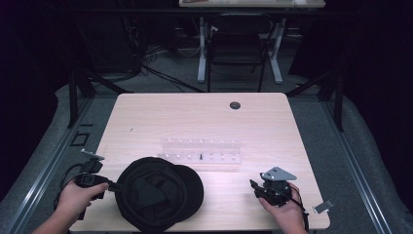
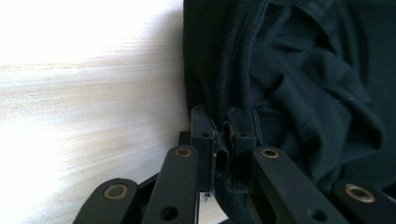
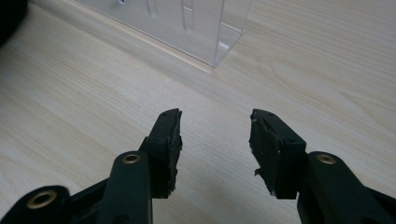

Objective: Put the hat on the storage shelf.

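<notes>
Your left tool [image 2: 223,135] is clenched on the black fabric cap's [image 1: 160,192] thin rim; a sharp tug could slip it. Your right tool [image 3: 215,140] hangs released above the pale wooden surface [image 1: 195,117].

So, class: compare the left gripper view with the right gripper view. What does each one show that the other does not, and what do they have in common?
Left gripper view alone: the left gripper, its jaws shut on the rim of the black cap, with the cap's dark folded inside beyond.

Right gripper view alone: the right gripper, jaws open and holding nothing, and a corner of the clear plastic rack ahead of it.

Both: a pair of black jaws rising from the bottom, and the light wooden table beneath.
</notes>
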Action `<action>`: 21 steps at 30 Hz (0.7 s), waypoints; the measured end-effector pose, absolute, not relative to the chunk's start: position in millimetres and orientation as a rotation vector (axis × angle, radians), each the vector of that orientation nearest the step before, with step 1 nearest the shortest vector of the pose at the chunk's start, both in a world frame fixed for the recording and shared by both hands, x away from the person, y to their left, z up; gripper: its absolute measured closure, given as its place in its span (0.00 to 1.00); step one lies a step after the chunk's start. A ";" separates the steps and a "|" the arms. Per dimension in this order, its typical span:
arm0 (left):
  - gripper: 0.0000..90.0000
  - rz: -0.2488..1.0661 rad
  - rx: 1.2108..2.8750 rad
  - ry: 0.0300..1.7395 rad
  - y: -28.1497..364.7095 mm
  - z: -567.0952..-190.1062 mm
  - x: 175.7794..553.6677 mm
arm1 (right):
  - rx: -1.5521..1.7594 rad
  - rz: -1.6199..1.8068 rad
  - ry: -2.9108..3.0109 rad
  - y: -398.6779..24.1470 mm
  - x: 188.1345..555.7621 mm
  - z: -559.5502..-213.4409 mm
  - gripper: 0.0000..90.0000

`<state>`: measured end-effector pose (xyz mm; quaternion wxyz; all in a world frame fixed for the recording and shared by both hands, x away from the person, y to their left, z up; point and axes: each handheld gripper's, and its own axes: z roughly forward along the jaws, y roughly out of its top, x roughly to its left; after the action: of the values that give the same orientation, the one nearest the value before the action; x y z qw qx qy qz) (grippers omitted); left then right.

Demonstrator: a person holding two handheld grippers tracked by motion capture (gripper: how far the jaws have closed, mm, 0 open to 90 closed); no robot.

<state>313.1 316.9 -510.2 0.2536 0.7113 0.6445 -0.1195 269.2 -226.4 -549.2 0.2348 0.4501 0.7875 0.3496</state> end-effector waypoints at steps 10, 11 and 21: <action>0.94 -0.315 1.925 1.730 318.0 -493.6 310.1 | 1.234 0.959 2.161 -226.3 269.2 -549.3 0.59; 0.94 -0.315 1.925 1.730 318.0 -493.6 310.1 | 1.234 0.959 2.161 -226.3 269.2 -549.3 0.59; 0.94 -0.336 1.934 1.694 316.6 -476.3 310.4 | 1.239 0.964 2.156 -226.2 269.2 -549.8 0.59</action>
<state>310.4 316.6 -476.3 0.2710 0.7179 0.6291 -0.1246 269.2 -226.2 -549.8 0.2349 0.4516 0.7858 0.3514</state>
